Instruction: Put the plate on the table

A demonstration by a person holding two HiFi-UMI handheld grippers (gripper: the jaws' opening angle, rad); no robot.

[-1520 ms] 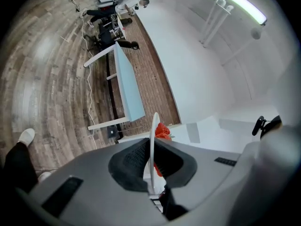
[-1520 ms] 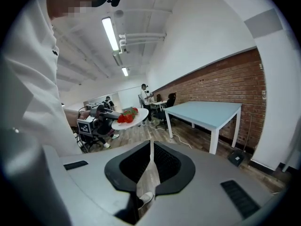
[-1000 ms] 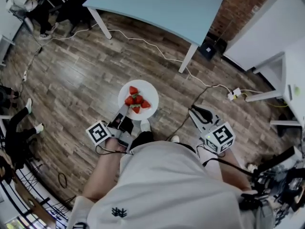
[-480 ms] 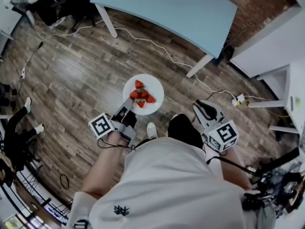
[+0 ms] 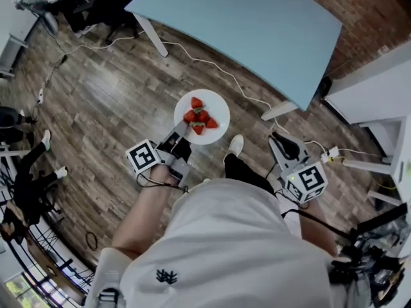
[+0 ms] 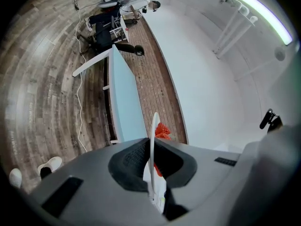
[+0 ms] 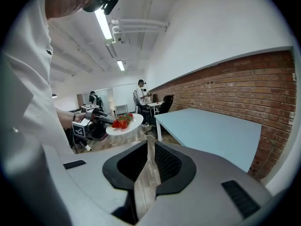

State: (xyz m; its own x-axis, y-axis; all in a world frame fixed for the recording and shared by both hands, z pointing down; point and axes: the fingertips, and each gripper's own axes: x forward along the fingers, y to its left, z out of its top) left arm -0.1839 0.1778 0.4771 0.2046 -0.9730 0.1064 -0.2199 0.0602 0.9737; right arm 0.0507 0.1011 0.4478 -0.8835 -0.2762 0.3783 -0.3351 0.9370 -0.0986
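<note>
Here we are at the wooden floor [image 5: 109, 101], and our left gripper [image 5: 182, 131] has its jaws pinched on the near rim of the white plate [image 5: 220, 108]. In the left gripper view the rim runs edge-on between the two dark pads, clamped from both sides. A small heap of red strawberries [image 5: 199, 116] sits on the plate, near the middle. The plate hangs in the air over the floor, out ahead of our feet, and it is not on the table yet. The light blue table [image 5: 257, 24] stands further ahead, its top bare, and its near edge is apart from the plate in the head view. From the right gripper view we see the plate from the side, roughly level, held out at arm's length with the berries on top.

Our right gripper [image 5: 277, 141] is off to the right, well apart from the plate and touching nothing. Its jaws are drawn in almost together, with only a thin sliver of floor showing between them and nothing gripped. A white cable [image 5: 212, 63] snakes over the boards beneath the table. One of our white shoes [image 5: 236, 144] shows just below the plate. A brick wall [image 7: 244, 84] runs behind the table in the right gripper view
</note>
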